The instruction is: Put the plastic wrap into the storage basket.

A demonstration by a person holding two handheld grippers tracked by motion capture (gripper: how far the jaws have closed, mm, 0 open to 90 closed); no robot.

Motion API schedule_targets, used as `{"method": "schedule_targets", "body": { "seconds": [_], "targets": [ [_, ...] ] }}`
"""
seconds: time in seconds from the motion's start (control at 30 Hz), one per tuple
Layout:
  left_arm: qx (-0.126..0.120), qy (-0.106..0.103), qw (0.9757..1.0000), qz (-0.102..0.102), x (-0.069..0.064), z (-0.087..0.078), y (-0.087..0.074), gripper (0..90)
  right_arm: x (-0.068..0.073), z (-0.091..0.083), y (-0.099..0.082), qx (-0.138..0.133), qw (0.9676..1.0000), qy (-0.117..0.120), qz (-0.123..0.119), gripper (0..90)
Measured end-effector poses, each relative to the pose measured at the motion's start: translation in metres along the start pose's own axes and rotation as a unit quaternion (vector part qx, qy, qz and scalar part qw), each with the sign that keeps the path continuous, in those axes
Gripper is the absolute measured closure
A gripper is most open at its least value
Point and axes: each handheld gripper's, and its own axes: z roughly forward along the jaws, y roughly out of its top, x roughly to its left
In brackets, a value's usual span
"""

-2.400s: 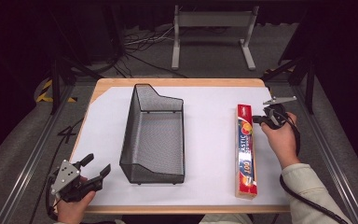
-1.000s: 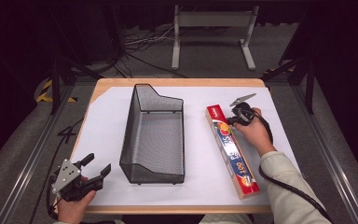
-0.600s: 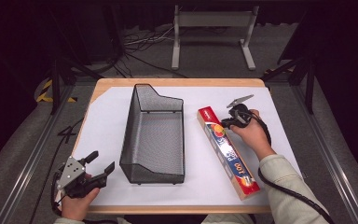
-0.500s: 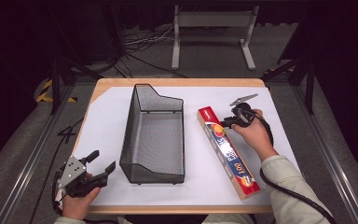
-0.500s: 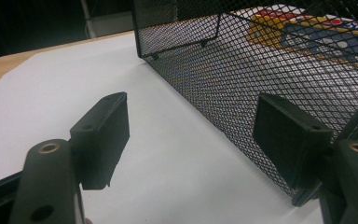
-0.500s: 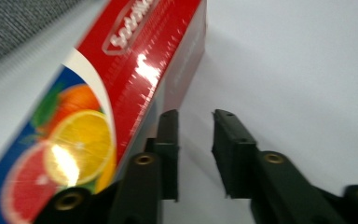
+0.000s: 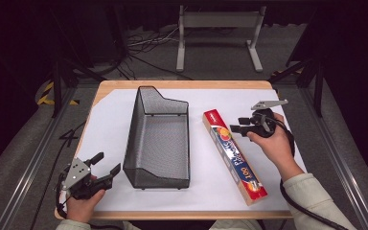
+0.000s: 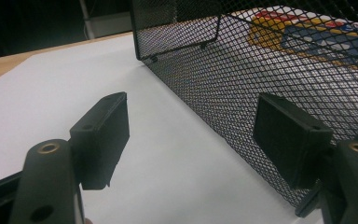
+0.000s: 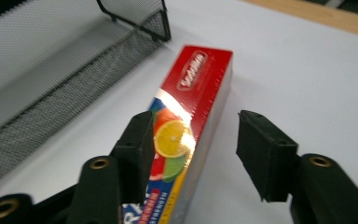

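Observation:
A long red box of wrap point(image 7: 234, 155) with fruit pictures lies slantwise on the white table, right of a black wire-mesh basket point(image 7: 133, 132). My right gripper point(image 7: 237, 125) hovers just off the box's far end. Its jaws have just been opening and stand open, with the box point(image 9: 200, 79) below them and no pad pressing on it. The basket's corner point(image 9: 51, 93) lies to their left. My left gripper point(image 7: 108, 163) rests open at the table's near left corner, beside the basket's near end. Its empty jaws point(image 8: 191, 126) face the mesh wall point(image 8: 242, 70), and the box point(image 8: 307, 32) shows through it.
White paper point(image 7: 110, 120) covers the wooden tabletop point(image 7: 182, 85). A grey metal stand point(image 7: 218, 21) and loose cables point(image 7: 143, 45) sit on the floor beyond the far edge. Metal rails point(image 7: 26, 163) run along both sides of the table.
The right gripper dragged the box's far end leftward, leaving it slanted toward the basket. It then opened, let go and drew back up and to the right. The left hand barely moved.

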Motion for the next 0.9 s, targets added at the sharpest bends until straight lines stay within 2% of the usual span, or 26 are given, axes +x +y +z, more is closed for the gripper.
{"method": "schedule_targets", "body": {
  "seconds": [0.07,0.17,0.23,0.27,0.47,0.7,0.77,0.9],
  "targets": [
    [0.002,0.006,1.0,0.0,0.0,0.001,0.0,27.7,0.005,-0.01,-0.002,-0.023,0.9997,0.006,0.004,40.6],
    [0.01,0.018,0.9998,-0.004,0.002,0.003,-0.001,27.9,0.012,-0.023,-0.004,-0.041,0.9991,0.012,0.008,36.9],
    [0.009,0.021,0.9997,-0.008,0.003,0.002,-0.001,27.9,0.017,-0.03,-0.007,-0.033,0.9994,0.008,0.01,37.0],
    [0.01,0.022,0.9997,-0.008,0.003,0.002,-0.001,27.9,0.019,-0.032,-0.009,-0.033,0.9993,0.013,0.013,37.3],
    [0.009,0.022,0.9997,-0.006,0.002,0.001,-0.001,27.9,0.029,-0.047,-0.017,-0.046,0.9986,0.019,0.016,35.7],
    [0.011,0.021,0.9997,-0.008,0.003,0.001,-0.002,27.5,0.037,-0.049,-0.026,-0.029,0.999,0.024,0.023,31.1],
    [0.011,0.021,0.9997,-0.007,0.002,0.001,-0.002,27.5,0.043,-0.048,-0.03,-0.029,0.9992,0.011,0.025,28.0],
    [0.01,0.021,0.9997,-0.007,0.002,0.001,-0.002,27.5,0.047,-0.042,-0.036,-0.02,0.9993,0.004,0.033,26.7]
  ]
}}
